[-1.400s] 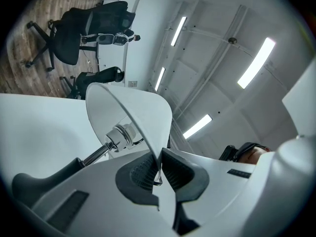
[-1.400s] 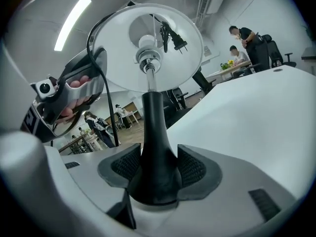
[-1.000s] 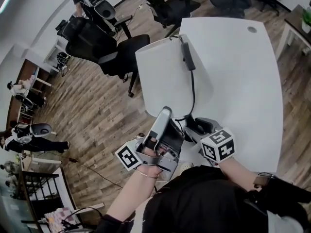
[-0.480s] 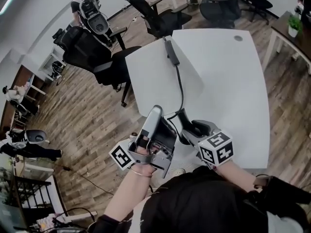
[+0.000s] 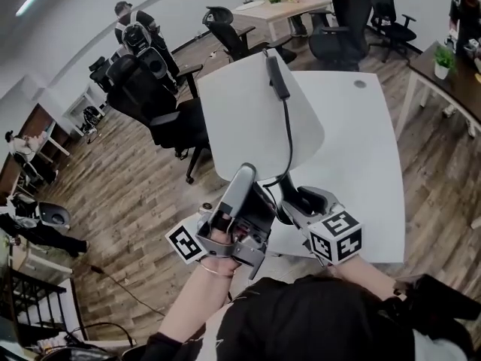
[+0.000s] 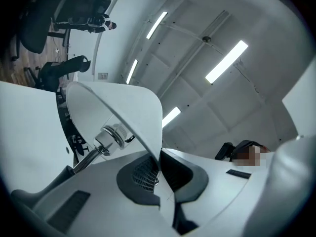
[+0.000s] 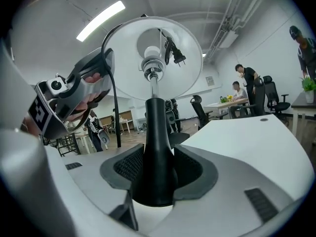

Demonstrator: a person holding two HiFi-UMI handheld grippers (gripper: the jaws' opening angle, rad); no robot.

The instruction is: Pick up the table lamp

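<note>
The table lamp has a wide white shade (image 5: 252,115) and a black stem (image 7: 157,142), and it hangs tilted above the white table (image 5: 361,164). Its black cord with a switch (image 5: 278,77) lies over the shade. My left gripper (image 5: 249,173) is shut on the shade's lower rim (image 6: 155,147), pinched thin between the pads. My right gripper (image 5: 289,201) is shut on the flared black stem, which fills the gap between its pads (image 7: 126,167). From the right gripper view I look up into the shade at the bulb (image 7: 152,53) and a dangling plug (image 7: 174,53).
Black office chairs (image 5: 150,89) stand on the wooden floor left of the table. A person with a backpack (image 5: 135,32) is at the far left, and more people sit at a desk (image 5: 282,6) at the back. A potted plant (image 5: 443,57) stands on a desk at right.
Both grippers have risen with the lamp between them. The shade now looms larger and nearer the head camera, higher over the table.
</note>
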